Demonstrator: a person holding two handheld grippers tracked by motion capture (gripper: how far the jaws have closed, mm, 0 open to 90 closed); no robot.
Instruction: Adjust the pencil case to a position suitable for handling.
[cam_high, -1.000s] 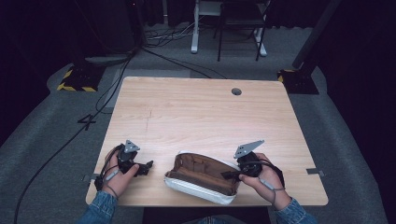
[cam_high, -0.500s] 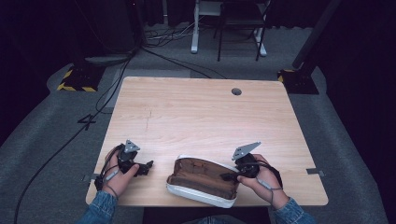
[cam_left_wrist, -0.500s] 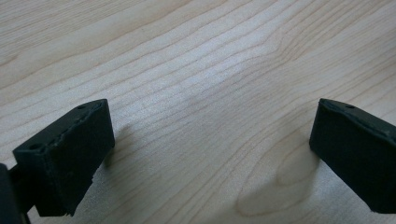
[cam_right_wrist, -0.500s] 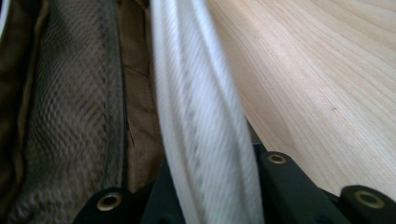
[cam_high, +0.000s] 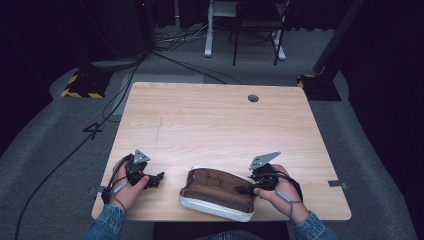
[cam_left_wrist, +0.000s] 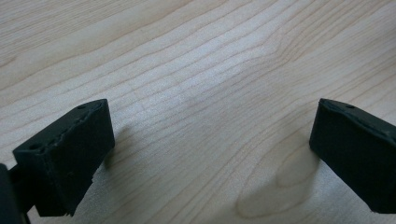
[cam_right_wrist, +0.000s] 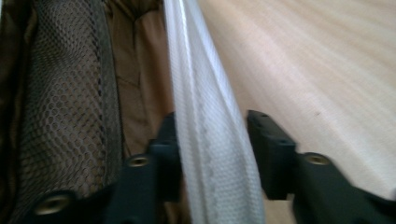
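My right gripper (cam_high: 245, 190) at the open pouch (cam_high: 216, 192) near the table's (cam_high: 210, 120) front edge, jaws just opening, white wall between them unpinched, my left gripper (cam_high: 159, 179) released over bare wood.

White pouch (cam_high: 216, 207) with brown lining – dark mesh pocket (cam_right_wrist: 65, 93) – pale wood-grain table (cam_high: 210, 120)

sleeves: blue denim cuffs on both forearms, bottom edge of the high view
left gripper (cam_high: 159, 178): black body, grey three-cornered plate on top, black cable looping by the wrist
right gripper (cam_high: 241, 190): black, same grey plate, cable across the hand
jaws: matte black blocks, small screw holes, brass-coloured screws
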